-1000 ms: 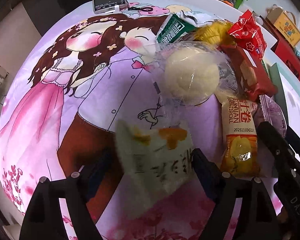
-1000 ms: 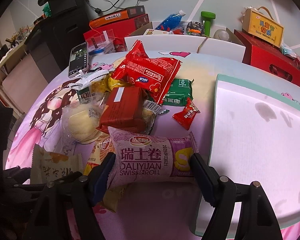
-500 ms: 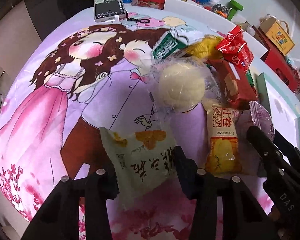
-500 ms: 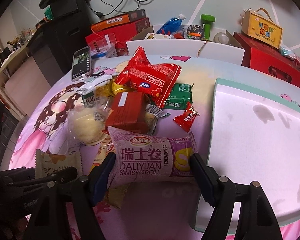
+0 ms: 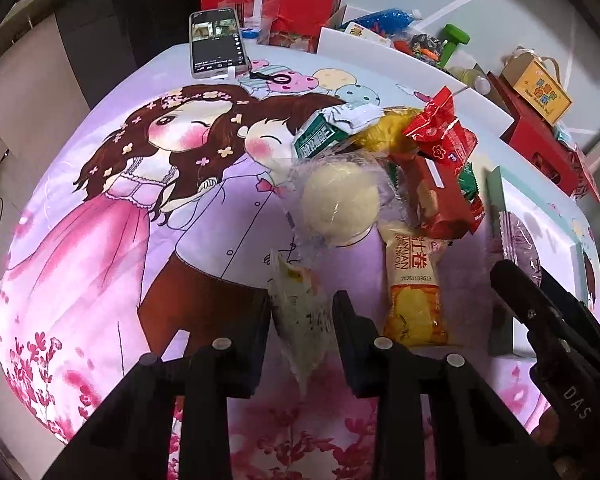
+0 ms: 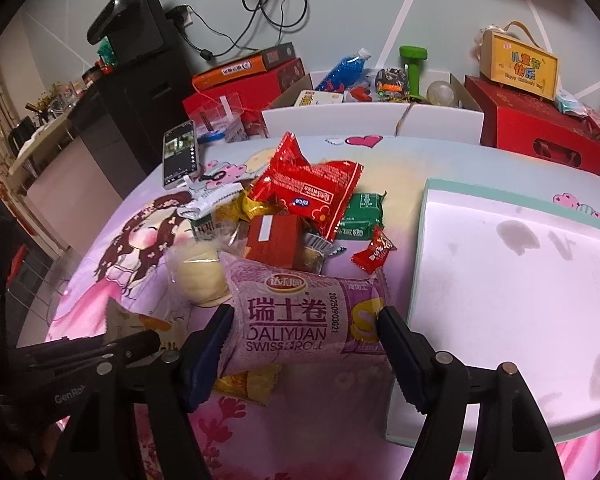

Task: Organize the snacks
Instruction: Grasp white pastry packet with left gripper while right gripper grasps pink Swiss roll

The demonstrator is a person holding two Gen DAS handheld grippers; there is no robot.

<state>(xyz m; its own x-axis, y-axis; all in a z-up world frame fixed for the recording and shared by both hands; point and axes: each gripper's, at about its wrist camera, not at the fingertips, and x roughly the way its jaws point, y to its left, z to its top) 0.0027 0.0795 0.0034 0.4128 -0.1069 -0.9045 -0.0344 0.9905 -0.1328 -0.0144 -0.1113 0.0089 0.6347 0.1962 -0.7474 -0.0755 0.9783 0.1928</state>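
While pile (image 6: 300, 216) waits, left gripper (image 5: 302, 316) closing, now pinching pale packet (image 5: 300, 312), lifted edge-on; right gripper (image 6: 304, 328) closing on purple roll (image 6: 300, 312), raised; tray (image 6: 512, 280) likely next.

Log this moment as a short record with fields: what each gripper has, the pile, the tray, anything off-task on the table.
left gripper: jaws closing on a pale green packet, pinched edge-on between them
right gripper: jaws closing on the purple Swiss roll pack
pile: clear-wrapped bun, yellow Swiss roll pack, red packets, green packet, small red candy
tray: white, teal rim, no snacks in it
off-task: phone at the far edge
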